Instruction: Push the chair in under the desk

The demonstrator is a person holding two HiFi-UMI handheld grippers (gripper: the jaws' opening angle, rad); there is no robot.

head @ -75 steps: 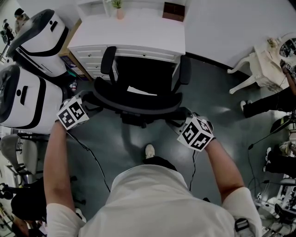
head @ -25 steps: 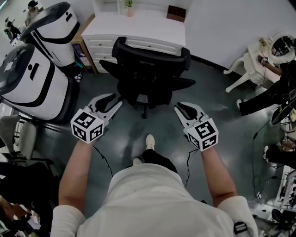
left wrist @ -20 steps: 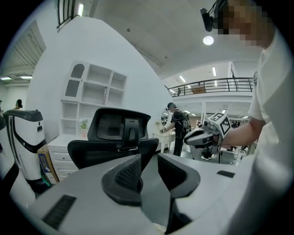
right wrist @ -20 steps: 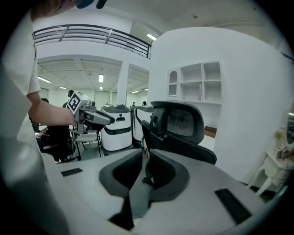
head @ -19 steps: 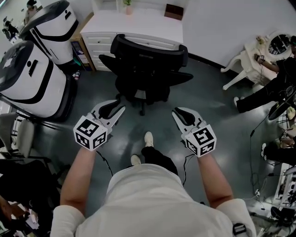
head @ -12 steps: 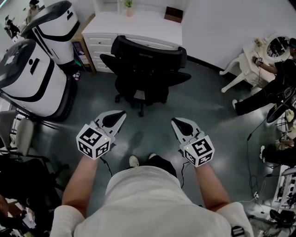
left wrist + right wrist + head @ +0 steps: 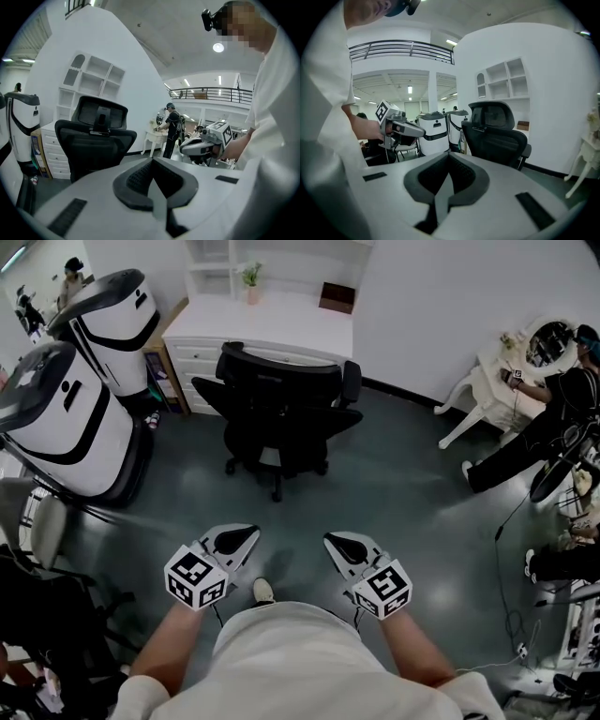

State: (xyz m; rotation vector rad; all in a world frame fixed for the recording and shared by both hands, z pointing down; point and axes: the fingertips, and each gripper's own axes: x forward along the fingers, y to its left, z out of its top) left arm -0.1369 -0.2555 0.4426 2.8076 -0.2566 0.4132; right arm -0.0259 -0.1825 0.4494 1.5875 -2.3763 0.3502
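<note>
We hold both grippers side by side, well short of the black mesh office chair (image 7: 281, 413), both pointing towards it and tipped slightly down. The white-and-black left gripper (image 7: 251, 536) has just closed its jaws on nothing, and so has the matching right gripper (image 7: 330, 541). Our bare left forearm (image 7: 164, 652) and right forearm (image 7: 412, 662) reach forward, elbows bent.
</note>
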